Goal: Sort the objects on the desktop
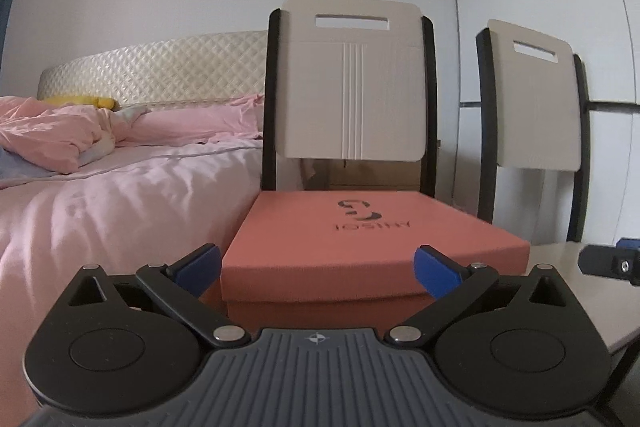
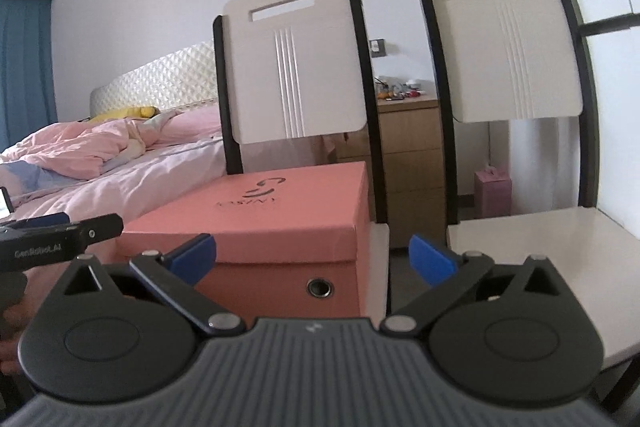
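Right wrist view: I count two white chairs (image 2: 296,67) and one pink box (image 2: 280,219) on the left chair's seat. My right gripper (image 2: 312,259) and left gripper (image 1: 318,267) both gape empty; "GenRobot.AI" marks the left.

On the side of my left gripper (image 2: 60,235), seen from the right wrist view, white lettering read "GenRobot.AI". The lid of the salmon-pink box (image 1: 352,239) carried a dark swirl logo above a short brand word; it faced away from me, upside down, and I could not read its letters for certain in either view.
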`<move>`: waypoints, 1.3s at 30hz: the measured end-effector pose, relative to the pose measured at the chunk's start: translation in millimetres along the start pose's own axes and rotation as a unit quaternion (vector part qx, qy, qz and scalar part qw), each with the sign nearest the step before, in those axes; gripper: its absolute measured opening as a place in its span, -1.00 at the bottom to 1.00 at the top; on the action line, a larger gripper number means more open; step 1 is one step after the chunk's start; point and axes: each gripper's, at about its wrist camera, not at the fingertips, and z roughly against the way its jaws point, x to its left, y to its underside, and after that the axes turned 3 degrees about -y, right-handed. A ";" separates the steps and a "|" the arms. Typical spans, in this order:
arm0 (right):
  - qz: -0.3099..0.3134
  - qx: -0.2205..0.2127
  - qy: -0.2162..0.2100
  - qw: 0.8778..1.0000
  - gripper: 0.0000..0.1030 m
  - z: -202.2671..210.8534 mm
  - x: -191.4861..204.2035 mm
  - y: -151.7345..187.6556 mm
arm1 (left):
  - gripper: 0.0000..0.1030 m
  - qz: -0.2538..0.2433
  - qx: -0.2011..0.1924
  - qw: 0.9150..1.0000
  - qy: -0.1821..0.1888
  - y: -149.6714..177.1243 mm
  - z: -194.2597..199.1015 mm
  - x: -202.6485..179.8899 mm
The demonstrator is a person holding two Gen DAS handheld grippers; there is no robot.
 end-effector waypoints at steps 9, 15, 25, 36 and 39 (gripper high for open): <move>0.013 0.006 0.031 0.999 1.00 -8.9 8.9 12.5 | 1.00 0.011 0.005 1.000 -0.010 3.0 -0.7 9.1; 0.019 0.010 0.027 0.999 1.00 -12.3 12.6 14.7 | 1.00 0.005 0.005 1.000 -0.009 3.7 0.8 7.2; 0.020 0.012 0.032 0.999 1.00 -8.5 11.0 15.1 | 1.00 -0.002 0.005 1.000 -0.009 4.6 1.9 4.7; 0.019 0.012 0.037 0.999 1.00 -7.6 11.0 15.0 | 1.00 -0.006 0.004 1.000 -0.008 5.1 2.4 3.8; 0.019 0.012 0.037 0.999 1.00 -8.0 11.1 14.9 | 1.00 -0.006 0.004 1.000 -0.008 5.2 2.4 3.8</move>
